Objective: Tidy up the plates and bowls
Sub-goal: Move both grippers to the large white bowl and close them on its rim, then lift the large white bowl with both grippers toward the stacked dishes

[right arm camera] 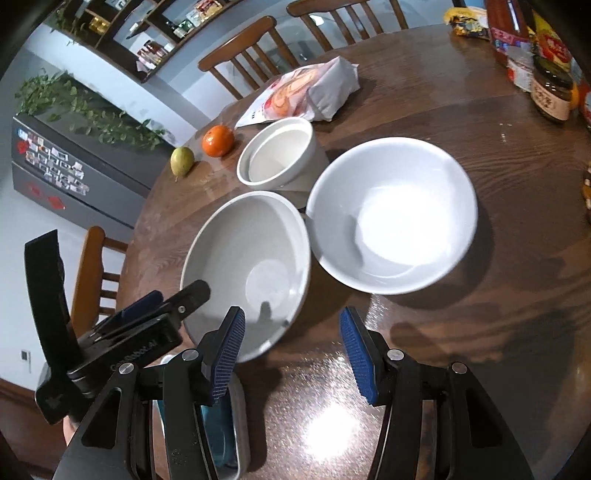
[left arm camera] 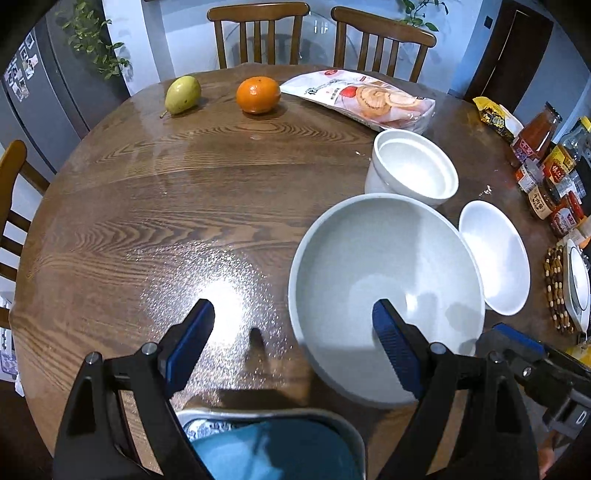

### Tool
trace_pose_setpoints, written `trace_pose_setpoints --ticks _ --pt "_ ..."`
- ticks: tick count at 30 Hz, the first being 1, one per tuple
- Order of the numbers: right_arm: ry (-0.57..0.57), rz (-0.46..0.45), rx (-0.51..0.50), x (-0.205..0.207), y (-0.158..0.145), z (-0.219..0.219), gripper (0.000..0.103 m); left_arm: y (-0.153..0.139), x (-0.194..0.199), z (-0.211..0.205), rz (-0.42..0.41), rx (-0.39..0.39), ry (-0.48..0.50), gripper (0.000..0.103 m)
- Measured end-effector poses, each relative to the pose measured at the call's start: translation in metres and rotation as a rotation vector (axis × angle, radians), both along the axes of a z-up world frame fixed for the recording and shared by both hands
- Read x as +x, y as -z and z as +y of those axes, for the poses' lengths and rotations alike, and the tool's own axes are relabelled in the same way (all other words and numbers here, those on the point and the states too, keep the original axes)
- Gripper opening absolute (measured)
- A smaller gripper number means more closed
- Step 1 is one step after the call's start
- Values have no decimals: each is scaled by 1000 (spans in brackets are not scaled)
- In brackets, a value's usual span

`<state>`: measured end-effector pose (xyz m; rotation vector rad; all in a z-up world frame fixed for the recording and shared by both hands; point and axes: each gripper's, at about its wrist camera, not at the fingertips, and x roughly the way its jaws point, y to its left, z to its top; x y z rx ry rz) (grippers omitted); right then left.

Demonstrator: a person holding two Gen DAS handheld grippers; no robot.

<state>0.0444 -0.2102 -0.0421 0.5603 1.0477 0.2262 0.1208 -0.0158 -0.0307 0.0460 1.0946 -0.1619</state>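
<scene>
Three pieces of crockery sit grouped on the round dark-brown wooden counter (left arm camera: pixel 155 206). The largest is a wide pale-grey ceramic bowl (left arm camera: pixel 384 291) with a smooth, empty inside and a thick rim. Just beside it on its right stands a shallower glossy white bowl (right arm camera: pixel 391 214), also empty — their rims look to be touching or nearly so. Behind both is a small deep white cup-like bowl (right arm camera: pixel 277 155), which leans tilted with its mouth turned toward the cameras.

Farther back on the counter lie a round orange tangerine (left arm camera: pixel 258 94), a yellow-green pear-shaped fruit (left arm camera: pixel 182 94) and a white plastic snack bag with a red print (left arm camera: pixel 362 98). A row of sauce jars and bottles with red labels (left arm camera: pixel 550 177) lines the right edge. At the near edge sits a grey-rimmed tray with a blue cloth (left arm camera: pixel 273 443) in it.

The left tool (left arm camera: pixel 293 345) points steeply down, its blue-padded fingers spread wide and holding nothing — one finger over bare wood, the other over the grey bowl's inside. The right tool (right arm camera: pixel 291 354) slants down less steeply, its fingers partly apart and also released, the left pad above the grey bowl's near rim, the right pad over the counter. Wooden slat-backed chairs (left arm camera: pixel 258 33) stand around the far side.
</scene>
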Motion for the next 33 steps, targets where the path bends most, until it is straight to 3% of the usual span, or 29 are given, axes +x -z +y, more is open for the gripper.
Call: trace_pose_setpoints --ticks 6,8,12,19,20,23,33 --pt "-15 6 24 12 6 4 55 6 10 -3 13 6 16 84" --pt "-21 4 28 15 8 6 55 7 12 -3 17 -1 20 79" --pt "-33 5 30 19 10 9 53 13 17 -5 42 -7 39 59" --pt "-36 20 7 24 16 10 33 25 23 -9 82 -36 60 27" --pt "-35 21 2 24 17 9 26 26 23 -10 85 -36 61 25" --pt "-34 21 -9 25 18 8 19 27 26 -9 84 -36 53 23" --pt "-39 3 -38 25 17 11 18 24 27 -6 67 -37 53 23"
